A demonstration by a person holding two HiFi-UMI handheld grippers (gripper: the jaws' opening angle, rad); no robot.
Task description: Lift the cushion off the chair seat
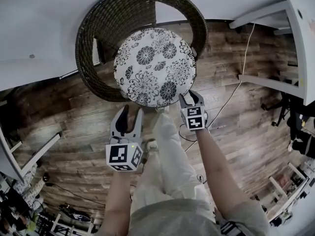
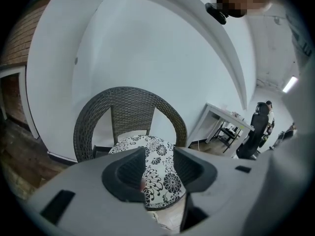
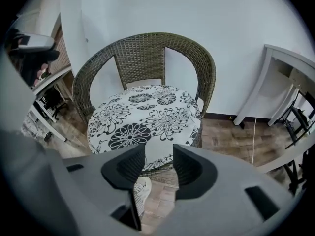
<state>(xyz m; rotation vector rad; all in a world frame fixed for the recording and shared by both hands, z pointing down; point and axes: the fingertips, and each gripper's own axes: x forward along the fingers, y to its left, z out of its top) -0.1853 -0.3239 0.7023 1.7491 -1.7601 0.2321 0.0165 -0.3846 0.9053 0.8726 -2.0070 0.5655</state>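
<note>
A round white cushion with black flowers lies on the seat of a dark wicker chair. In the head view my left gripper hangs just short of the cushion's front edge, jaws apart and empty. My right gripper is at the cushion's front right rim, also open; I cannot tell whether it touches. In the left gripper view the cushion shows through the gap of the left gripper. In the right gripper view the right gripper frames the front edge of the cushion.
The chair stands against a white wall on a wooden floor. A white desk is to the right, with a cable trailing on the floor. The person's legs stand in front of the chair. An office chair stands far right.
</note>
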